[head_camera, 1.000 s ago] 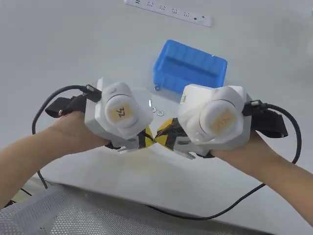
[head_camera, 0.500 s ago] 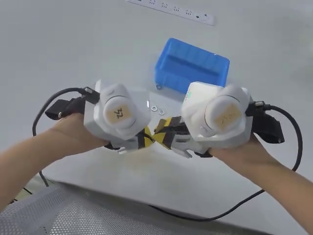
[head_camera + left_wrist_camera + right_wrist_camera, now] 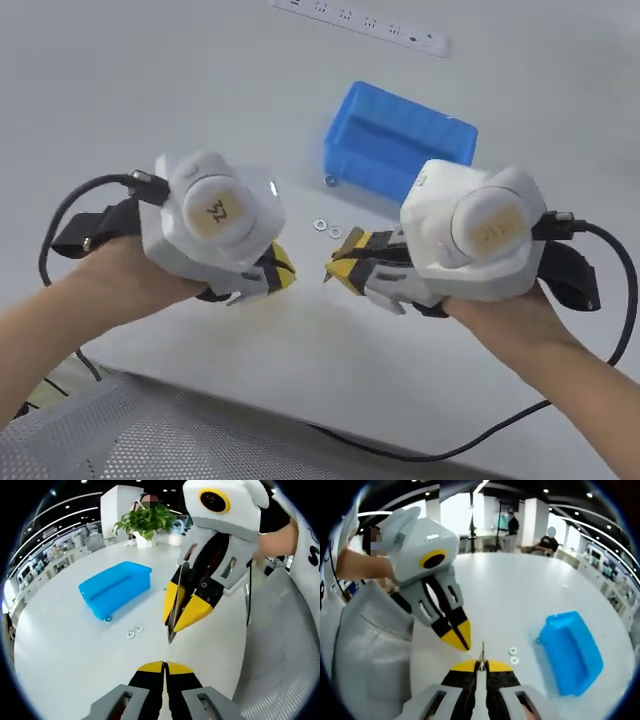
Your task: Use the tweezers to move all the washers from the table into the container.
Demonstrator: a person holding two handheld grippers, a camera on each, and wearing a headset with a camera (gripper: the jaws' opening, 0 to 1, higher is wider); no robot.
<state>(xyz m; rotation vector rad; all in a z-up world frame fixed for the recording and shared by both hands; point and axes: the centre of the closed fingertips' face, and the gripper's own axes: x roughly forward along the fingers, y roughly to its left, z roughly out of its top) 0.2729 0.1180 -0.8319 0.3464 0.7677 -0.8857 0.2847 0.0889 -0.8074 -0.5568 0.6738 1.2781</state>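
Two small metal washers (image 3: 327, 229) lie side by side on the white table (image 3: 150, 90), in front of the blue container (image 3: 400, 140). They also show in the left gripper view (image 3: 135, 632) and the right gripper view (image 3: 514, 655). A third small ring (image 3: 331, 181) rests against the container's near wall. My right gripper (image 3: 345, 265) is shut on thin metal tweezers (image 3: 481, 656), whose tip sticks out past the jaws (image 3: 170, 636). My left gripper (image 3: 282, 270) is shut with nothing seen in it. Both hover near the table's front, jaws facing each other a short gap apart.
A white power strip (image 3: 360, 22) lies at the table's far edge behind the container (image 3: 115, 587). The table's front edge runs below my hands, with a grey mesh surface (image 3: 100, 430) beyond it at lower left. Black cables trail from both grippers.
The two grippers, whose jaw tips met a second ago, have drawn apart: the left one went left, the right one went right. Washers and container stayed put.
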